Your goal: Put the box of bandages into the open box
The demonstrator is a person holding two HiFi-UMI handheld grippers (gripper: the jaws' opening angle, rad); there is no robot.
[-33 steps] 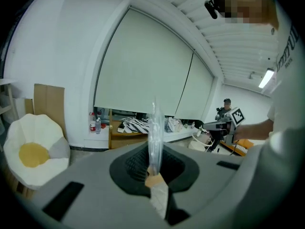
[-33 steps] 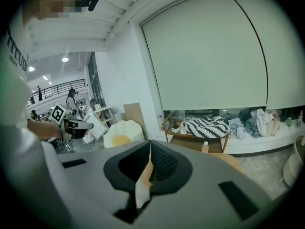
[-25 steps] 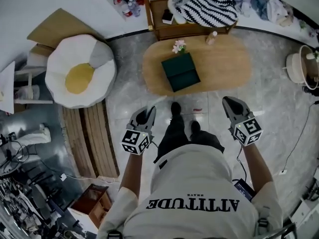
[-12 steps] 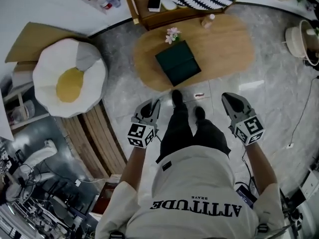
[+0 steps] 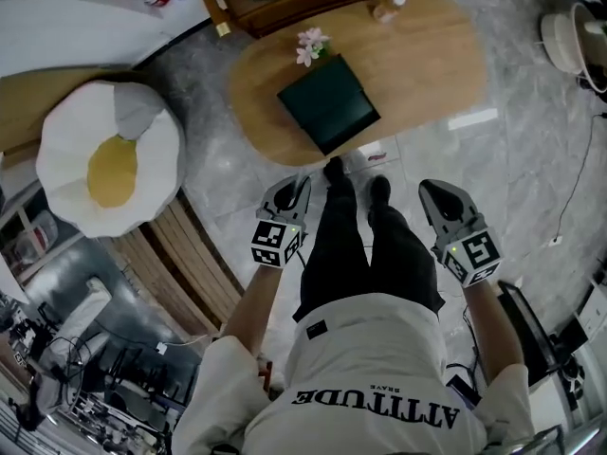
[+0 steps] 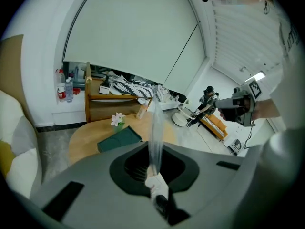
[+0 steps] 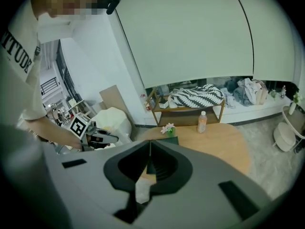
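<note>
At the oval table [image 5: 417, 64] ahead, the green box [image 5: 327, 102] lies beside the flower [image 5: 311, 45]; left gripper [image 5: 294, 186] and right gripper [image 5: 432, 191] hang low, jaws together, empty. Judged step: approach. The bandage box isn't identifiable, possibly the white item [image 5: 377, 150] on the floor, so next: locate it, open jaws.

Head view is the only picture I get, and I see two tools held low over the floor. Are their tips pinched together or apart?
Observer: In the left gripper view, the left tool has its jaws pressed together, with nothing between them.
Operator: And the other one?
Observer: In the right gripper view, the right tool also has its jaws together and is empty.
Operator: What is the small round thing at the far edge of the wooden table?
Observer: From the side, the right gripper view shows a pale orange bottle with a white cap, standing upright on the table.
</note>
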